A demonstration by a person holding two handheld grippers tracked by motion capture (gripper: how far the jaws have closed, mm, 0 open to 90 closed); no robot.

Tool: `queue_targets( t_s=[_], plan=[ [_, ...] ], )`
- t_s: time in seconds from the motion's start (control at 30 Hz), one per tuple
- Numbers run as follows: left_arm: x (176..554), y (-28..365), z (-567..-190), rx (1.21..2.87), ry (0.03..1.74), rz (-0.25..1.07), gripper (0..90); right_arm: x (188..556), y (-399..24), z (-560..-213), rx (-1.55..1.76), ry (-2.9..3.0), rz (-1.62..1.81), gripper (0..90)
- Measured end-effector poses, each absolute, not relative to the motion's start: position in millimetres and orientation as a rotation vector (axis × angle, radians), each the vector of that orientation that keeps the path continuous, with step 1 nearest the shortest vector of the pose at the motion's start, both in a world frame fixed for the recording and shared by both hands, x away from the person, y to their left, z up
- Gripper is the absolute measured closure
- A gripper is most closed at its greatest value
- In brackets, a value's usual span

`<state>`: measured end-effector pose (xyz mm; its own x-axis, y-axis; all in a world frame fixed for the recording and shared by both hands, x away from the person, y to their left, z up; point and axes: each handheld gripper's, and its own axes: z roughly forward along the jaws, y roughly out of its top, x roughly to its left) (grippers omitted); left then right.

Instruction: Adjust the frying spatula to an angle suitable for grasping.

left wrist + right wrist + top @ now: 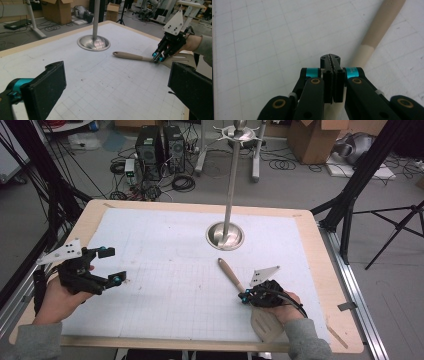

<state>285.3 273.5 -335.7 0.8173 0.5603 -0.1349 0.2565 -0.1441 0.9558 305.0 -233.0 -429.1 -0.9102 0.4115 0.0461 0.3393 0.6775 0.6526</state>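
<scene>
Your right gripper (243, 296) pinches the beige wooden slotted spatula (231, 271), flat on the table; lifting remains. Your left gripper (111, 266) gapes empty.

The high view is looking forward and down over the whole table (320, 270) from the person's side. The left gripper view is looking low across the table toward the stand (93, 42) and spatula (130, 56), both shared with the high view. The right gripper view is looking down close onto the spatula handle (374, 32).

Left tongs (112, 266) gape wide above the table; right tongs (243, 296) are closed tight, angled down.
</scene>
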Motion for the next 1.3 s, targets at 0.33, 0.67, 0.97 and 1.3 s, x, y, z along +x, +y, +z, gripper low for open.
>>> queue_targets(
  t_s=[0.33, 0.67, 0.97, 1.3],
  plan=[
    [291.5, 265.4, -336.2, 1.74, 0.617, 0.281, 2.2, 298.7, -237.9, -428.9, 0.588, 2.792, 0.96, 90.0],
    [292.0, 265.8, -336.5, 1.737, 0.619, 0.28, 2.1, 298.9, -243.5, -428.3, 0.581, 2.779, 0.94, 90.0],
    [292.1, 265.3, -336.9, 1.739, 0.622, 0.278, 2.1, 301.8, -255.2, -426.6, 0.62, 2.741, 0.938, 90.0],
    [291.4, 265.9, -336.7, 1.741, 0.622, 0.28, 2.1, 305.5, -265.0, -426.7, 0.659, 2.701, 0.906, 90.0]
  ],
)
